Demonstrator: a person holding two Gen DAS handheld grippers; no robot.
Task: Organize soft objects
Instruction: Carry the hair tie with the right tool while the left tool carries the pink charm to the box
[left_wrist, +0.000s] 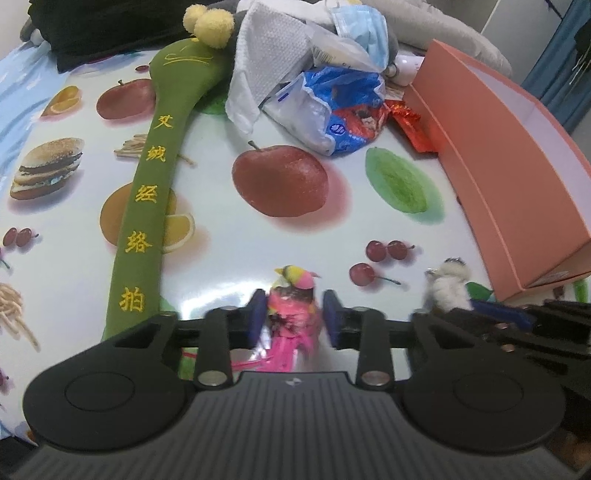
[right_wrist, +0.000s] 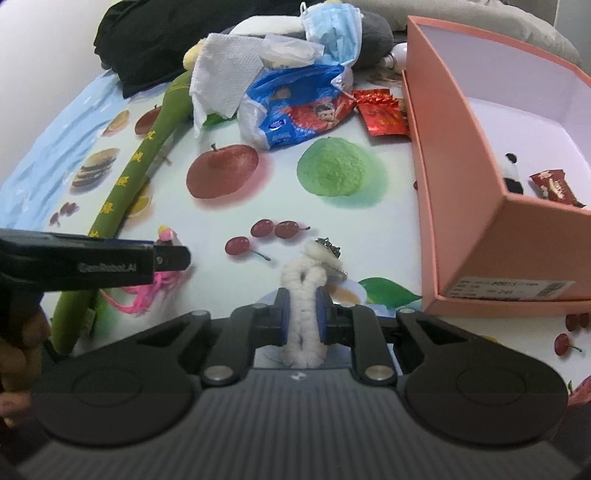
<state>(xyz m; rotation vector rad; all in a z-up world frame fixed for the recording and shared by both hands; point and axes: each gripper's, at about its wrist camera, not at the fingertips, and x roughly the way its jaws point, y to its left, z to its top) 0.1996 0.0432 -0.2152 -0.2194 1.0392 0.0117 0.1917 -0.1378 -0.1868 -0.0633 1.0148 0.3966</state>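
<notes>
My left gripper (left_wrist: 294, 317) is around a small pink and yellow tassel toy (left_wrist: 293, 310); a small gap shows on each side of the toy. My right gripper (right_wrist: 301, 314) is shut on a white fuzzy toy (right_wrist: 304, 306) with a small silver crown, low over the table. The white toy also shows in the left wrist view (left_wrist: 445, 286), beside the left gripper. The left gripper (right_wrist: 168, 256) and its pink toy (right_wrist: 166, 236) appear at the left of the right wrist view. An open orange box (right_wrist: 465, 184) stands to the right, holding a panda toy (right_wrist: 511, 173) and a red wrapper (right_wrist: 556, 186).
A long green plush massage stick (left_wrist: 142, 221) lies along the left. At the back sits a pile: white tissue (right_wrist: 221, 70), blue snack bag (right_wrist: 291, 107), face mask (right_wrist: 332, 29), red wrapper (right_wrist: 382, 112), grey plush, black cloth (right_wrist: 147, 44). The tablecloth has fruit prints.
</notes>
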